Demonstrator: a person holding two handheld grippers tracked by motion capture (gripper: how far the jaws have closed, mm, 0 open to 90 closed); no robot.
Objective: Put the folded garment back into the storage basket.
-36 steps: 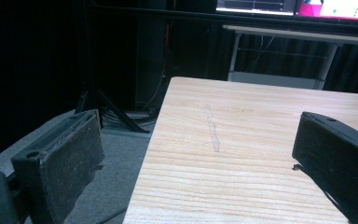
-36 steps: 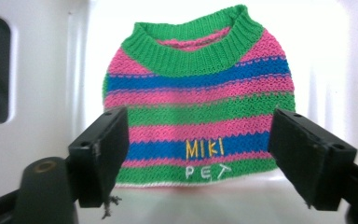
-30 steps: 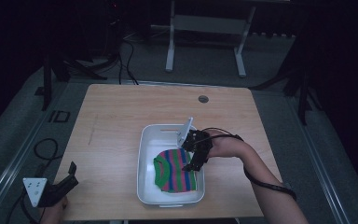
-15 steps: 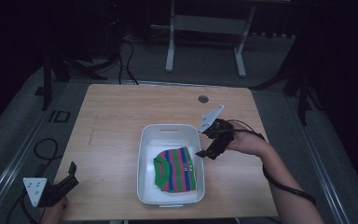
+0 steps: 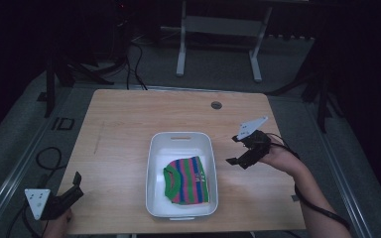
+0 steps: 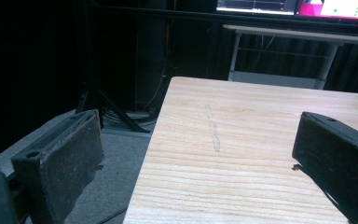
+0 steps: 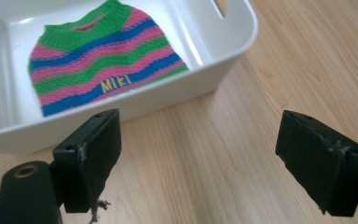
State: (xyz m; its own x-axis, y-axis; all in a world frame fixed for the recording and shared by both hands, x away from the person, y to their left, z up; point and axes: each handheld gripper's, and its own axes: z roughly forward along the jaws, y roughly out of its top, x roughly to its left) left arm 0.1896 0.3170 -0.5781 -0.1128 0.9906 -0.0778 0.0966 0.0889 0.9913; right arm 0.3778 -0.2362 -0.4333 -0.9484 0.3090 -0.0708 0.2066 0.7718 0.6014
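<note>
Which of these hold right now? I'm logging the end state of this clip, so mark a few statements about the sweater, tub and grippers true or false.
1. The striped sweater lies inside the white tub. True.
2. The right gripper grips the sweater. False: it is open and empty, beside the tub.
3. The left gripper is open. True.
4. The tub sits on the floor. False: it sits on the wooden table.

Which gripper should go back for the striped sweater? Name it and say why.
Right. The right gripper hangs open just beside the white tub holding the striped sweater; the left gripper sits open at the table's near-left edge.
</note>
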